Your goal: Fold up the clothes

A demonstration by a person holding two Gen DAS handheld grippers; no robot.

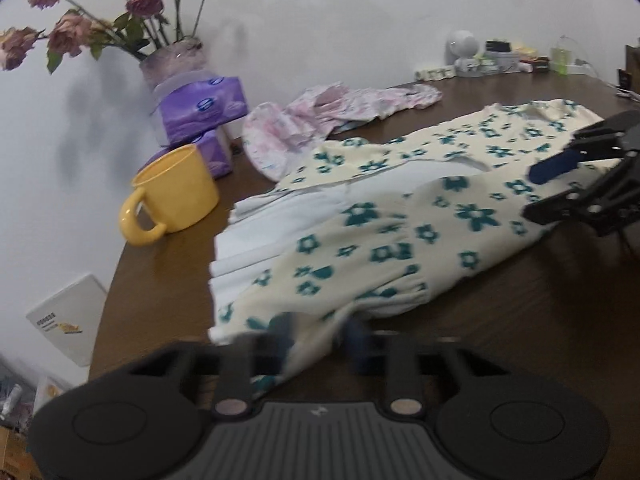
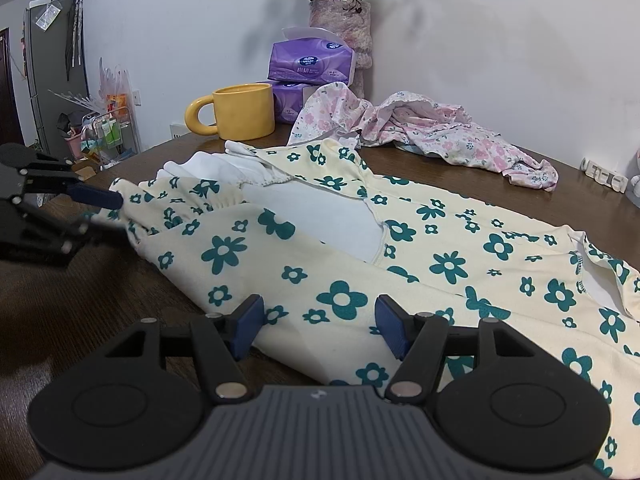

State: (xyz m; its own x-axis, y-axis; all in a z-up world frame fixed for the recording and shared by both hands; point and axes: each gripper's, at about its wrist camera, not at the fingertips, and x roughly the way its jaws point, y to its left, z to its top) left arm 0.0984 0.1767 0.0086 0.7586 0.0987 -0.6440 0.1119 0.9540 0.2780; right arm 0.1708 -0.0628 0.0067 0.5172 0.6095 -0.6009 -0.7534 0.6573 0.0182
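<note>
We pinch the cream cotton garment with teal flowers (image 2: 344, 264) at its cuffed end near the bench's (image 2: 80, 304) front edge in the nearly closed left gripper (image 1: 316, 340), while the right gripper (image 2: 320, 328) hovers half open and empty over its near fold, so next we should carry that end across to fold it.

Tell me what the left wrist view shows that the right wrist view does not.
Only the left wrist view shows the white box below the table edge and the clutter at the far wall. Only the right wrist view shows the grey fridge and wire rack. Both show the cream garment with teal flowers, pink garment, yellow mug, purple tissue packs, vase and both tools.
</note>
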